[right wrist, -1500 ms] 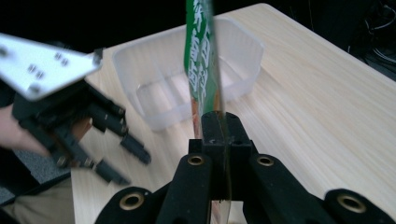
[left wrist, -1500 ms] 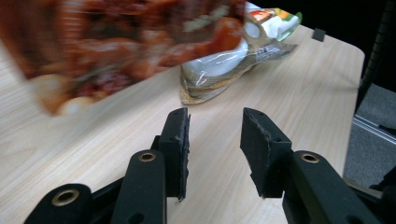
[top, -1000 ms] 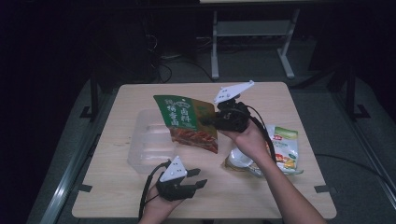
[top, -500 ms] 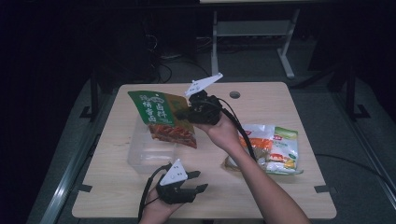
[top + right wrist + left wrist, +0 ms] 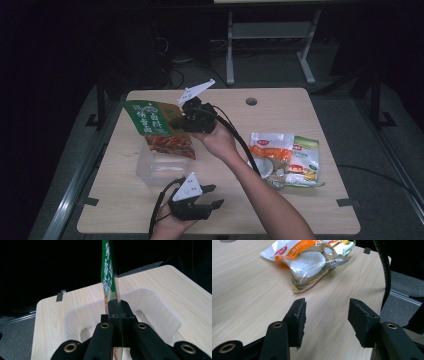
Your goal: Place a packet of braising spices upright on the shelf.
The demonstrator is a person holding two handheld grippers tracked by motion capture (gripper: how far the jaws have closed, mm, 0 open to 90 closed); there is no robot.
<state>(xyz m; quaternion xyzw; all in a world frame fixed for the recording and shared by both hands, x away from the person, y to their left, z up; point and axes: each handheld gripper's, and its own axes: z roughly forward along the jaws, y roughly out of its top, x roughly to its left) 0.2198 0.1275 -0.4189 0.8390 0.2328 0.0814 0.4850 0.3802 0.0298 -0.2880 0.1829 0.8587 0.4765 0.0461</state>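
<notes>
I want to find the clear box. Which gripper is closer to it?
Right. The right gripper holds a green packet right above the clear box. The left gripper sits open on the table, nearer the person, beside the box's near corner.

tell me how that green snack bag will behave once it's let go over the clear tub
The green snack bag hangs flat and thin from the right tool, pinched at one edge, so it is probably light and floppy. Its glossy film looks slippery. Dropped edge-first into the clear tub, it would likely flop over against a wall rather than stand.
</notes>
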